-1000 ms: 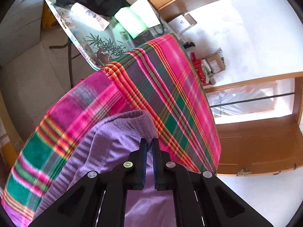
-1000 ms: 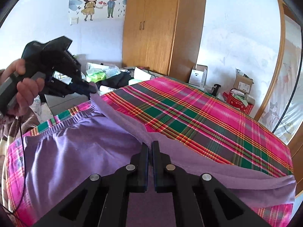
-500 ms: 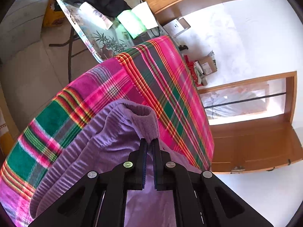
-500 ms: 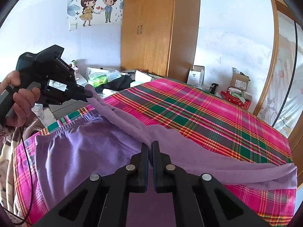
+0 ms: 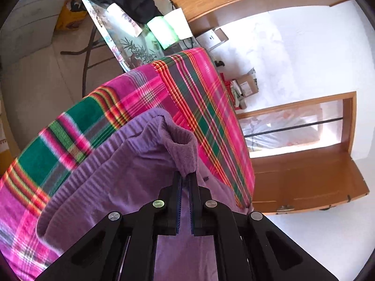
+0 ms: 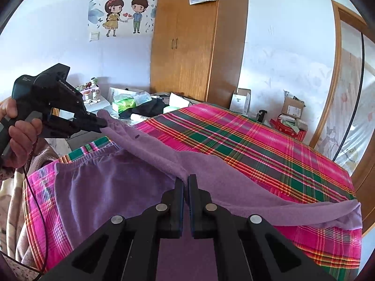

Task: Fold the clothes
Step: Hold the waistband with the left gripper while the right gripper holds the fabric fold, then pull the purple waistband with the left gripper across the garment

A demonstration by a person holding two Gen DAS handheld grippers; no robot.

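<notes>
My left tongs (image 5: 185, 175) were clenched on the waistband corner of the purple trousers (image 6: 112, 187), lifting it off the plaid sheet (image 6: 257, 145). My right tongs (image 6: 186, 179) pinched a fold of the same trousers further along, and the fabric ran taut between the two. The rest lay flat on the sheet, one leg trailing to the bed's far edge. Cluttered table (image 5: 131, 44) behind.

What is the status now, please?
Both grippers, left and right, shut on purple trousers. One edge lifted above plaid bedspread, the rest lying flat. Nothing in the way.
</notes>
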